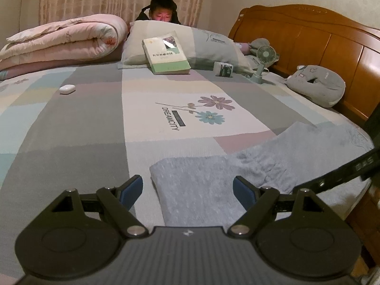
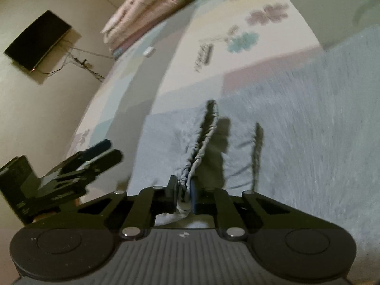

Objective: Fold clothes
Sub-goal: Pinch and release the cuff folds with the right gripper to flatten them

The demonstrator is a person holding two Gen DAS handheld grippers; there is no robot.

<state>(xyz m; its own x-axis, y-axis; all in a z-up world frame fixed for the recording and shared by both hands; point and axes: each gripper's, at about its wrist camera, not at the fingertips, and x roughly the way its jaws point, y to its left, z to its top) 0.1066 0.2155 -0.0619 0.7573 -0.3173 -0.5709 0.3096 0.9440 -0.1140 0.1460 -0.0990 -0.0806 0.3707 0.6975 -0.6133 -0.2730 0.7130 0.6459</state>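
Note:
A pale blue-grey fleece garment (image 1: 261, 166) lies spread on the patchwork bed sheet (image 1: 71, 130), toward the near right of the bed. My left gripper (image 1: 187, 185) hovers open over the garment's near left corner, and nothing is pinched between its blue pads (image 1: 133, 190). In the right wrist view, my right gripper (image 2: 182, 185) is shut on the garment's gathered elastic edge (image 2: 201, 147), which ridges up away from the jaws. The rest of the garment (image 2: 296, 130) stretches to the right. The left gripper (image 2: 99, 152) shows to the left there, just off the cloth.
A book (image 1: 166, 54) leans on a pillow (image 1: 213, 42) at the far end, and a person (image 1: 161, 11) sits behind it. A rolled pink quilt (image 1: 61, 40), white case (image 1: 67, 88), small fan (image 1: 264, 57) and grey plush (image 1: 318, 85) lie around. A wooden headboard (image 1: 308, 30) bounds the right.

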